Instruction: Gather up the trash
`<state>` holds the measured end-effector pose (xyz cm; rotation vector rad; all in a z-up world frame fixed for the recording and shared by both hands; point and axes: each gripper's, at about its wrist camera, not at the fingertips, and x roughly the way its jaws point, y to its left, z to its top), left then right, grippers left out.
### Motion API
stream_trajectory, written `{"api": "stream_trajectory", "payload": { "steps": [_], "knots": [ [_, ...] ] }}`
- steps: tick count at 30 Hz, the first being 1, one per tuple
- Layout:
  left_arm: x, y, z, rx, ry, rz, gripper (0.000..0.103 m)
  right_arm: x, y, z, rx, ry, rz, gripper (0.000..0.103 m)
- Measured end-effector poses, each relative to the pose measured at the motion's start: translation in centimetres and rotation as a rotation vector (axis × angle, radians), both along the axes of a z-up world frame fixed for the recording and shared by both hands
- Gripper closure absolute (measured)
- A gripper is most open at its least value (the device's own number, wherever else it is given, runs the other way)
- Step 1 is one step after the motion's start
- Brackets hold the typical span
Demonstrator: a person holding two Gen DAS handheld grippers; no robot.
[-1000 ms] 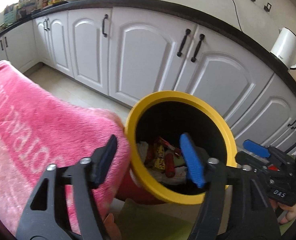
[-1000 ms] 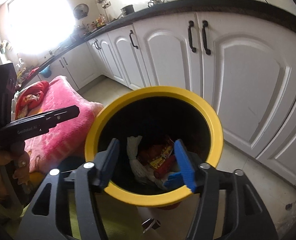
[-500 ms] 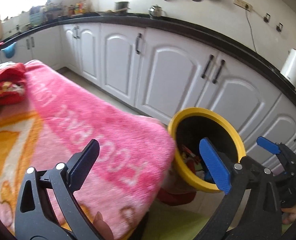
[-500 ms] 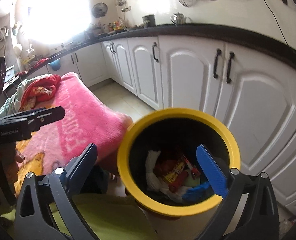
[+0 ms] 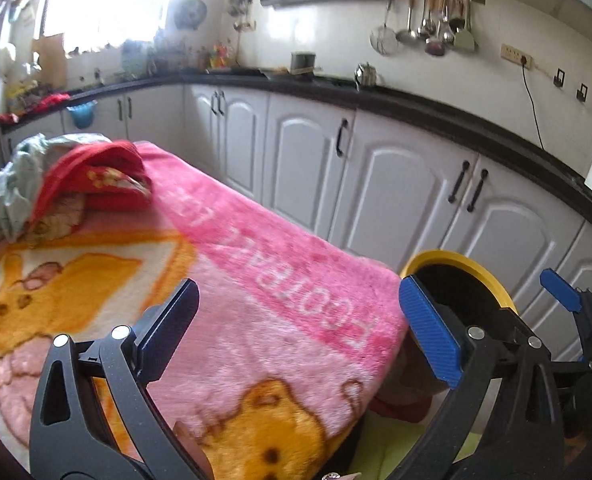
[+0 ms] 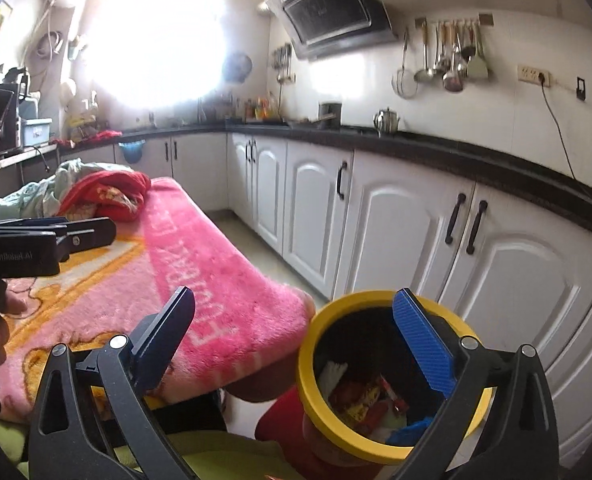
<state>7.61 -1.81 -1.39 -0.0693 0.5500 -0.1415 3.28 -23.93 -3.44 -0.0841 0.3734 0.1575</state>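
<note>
Two tools, both empty with their fingers spread wide, are what you have to work with, and the relation that matters is that the bin lies low and to your right while the blanket ahead shows nothing to pick. Through the left wrist camera, your left tool (image 5: 300, 332) hangs above the fluffy pink and orange cartoon blanket (image 5: 232, 280), which covers a raised surface I cannot identify; the round black trash bin with the yellow rim (image 5: 456, 264) peeks out beyond the blanket's right corner, and no loose trash shows on the blanket in this view. A crumpled red cloth (image 5: 96, 176) and a pale green cloth (image 5: 4, 188) sit bunched at the far left end, well apart from the bin. Through the right wrist camera, your right tool (image 6: 296, 340) looks down into that bin (image 6: 308, 360), which stands on the floor just beside the blanket's (image 6: 200, 280) corner and already holds white paper, red and yellow wrappers and something blue. Your right tool is clearly the nearer one to the bin. White cabinet doors with black handles (image 6: 396, 240) stand behind it. My guess is that the bedding pile is where any remaining scrap hides, on your left tool's side.
</note>
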Motion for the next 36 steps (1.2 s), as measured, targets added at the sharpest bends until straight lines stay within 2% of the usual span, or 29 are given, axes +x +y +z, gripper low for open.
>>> {"api": "stream_trajectory", "payload": {
  "steps": [3, 7, 11, 14, 18, 36],
  "knots": [
    [-1.2, 0.6, 0.2, 0.006, -0.04, 0.019, 0.011, -0.8, 0.1, 0.0, 0.023, -0.017, 0.007, 0.006],
    [-3.0, 0.9, -0.1, 0.026, -0.094, 0.038, 0.011, -2.4, 0.0, 1.0, 0.042, -0.097, 0.015, 0.006],
    [-4.5, 0.8, -0.4, 0.033, -0.133, 0.049, 0.011, -3.6, -0.7, 1.7, 0.074, -0.138, 0.002, 0.006],
    [-5.5, 0.4, -0.3, 0.044, -0.176, 0.05, 0.011, -3.6, -1.0, 1.4, 0.098, -0.123, 0.001, 0.006],
    [-5.7, 0.2, -0.4, 0.037, -0.194, 0.052, 0.011, -3.4, -0.5, 0.4, 0.097, -0.095, 0.022, 0.006],
    [-5.7, 0.6, -0.7, 0.01, -0.185, 0.072, 0.011, -2.8, -0.3, 0.2, 0.093, -0.072, 0.021, 0.006]
  ]
}}
